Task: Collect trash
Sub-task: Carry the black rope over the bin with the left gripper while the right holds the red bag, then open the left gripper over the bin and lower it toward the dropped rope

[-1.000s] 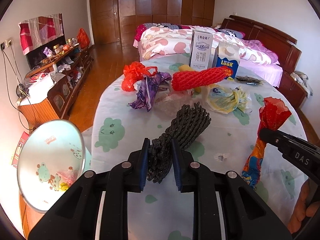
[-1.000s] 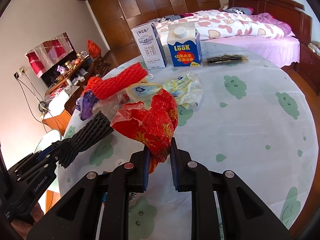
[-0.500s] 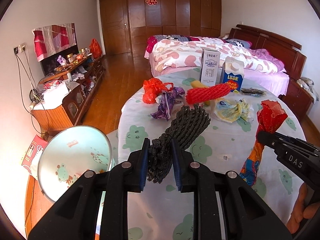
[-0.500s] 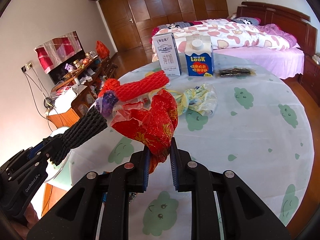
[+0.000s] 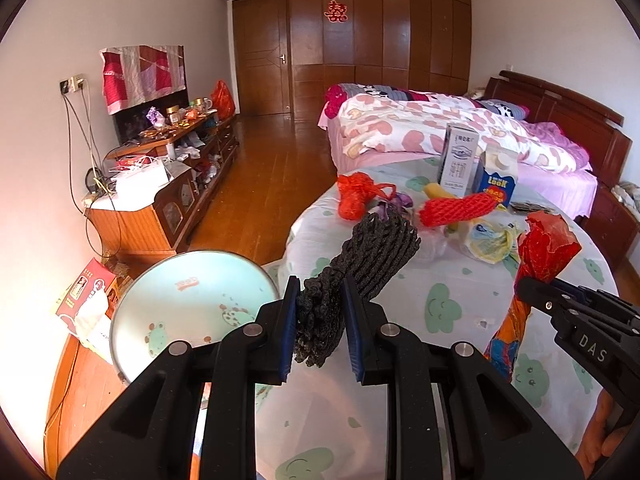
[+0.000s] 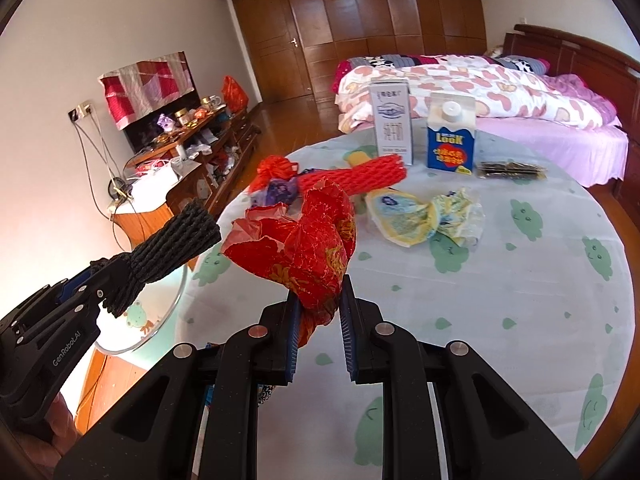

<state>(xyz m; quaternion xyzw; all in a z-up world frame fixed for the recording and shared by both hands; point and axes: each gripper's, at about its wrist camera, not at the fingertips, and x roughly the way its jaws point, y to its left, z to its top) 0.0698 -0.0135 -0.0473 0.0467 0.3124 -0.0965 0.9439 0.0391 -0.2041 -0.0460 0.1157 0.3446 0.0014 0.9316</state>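
My left gripper point(image 5: 320, 320) clamps the black foam net point(image 5: 360, 256) above the counter point(image 5: 440, 320); right gripper point(image 6: 319, 328) clamps the red wrapper point(image 6: 308, 244).

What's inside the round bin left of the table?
The bin shows a pale liner printed with frogs and little else; its near bottom is hidden behind the left tongs holding the black foam net.

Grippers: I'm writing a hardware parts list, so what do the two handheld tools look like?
Both are matte black plastic with silver pivot bolts and blue ribbed pads lining the jaws. The left gripper carries white "GenRobot.AI" lettering on its side; the right gripper carries "DAS". No cables show. Bare skin shows behind each handle.
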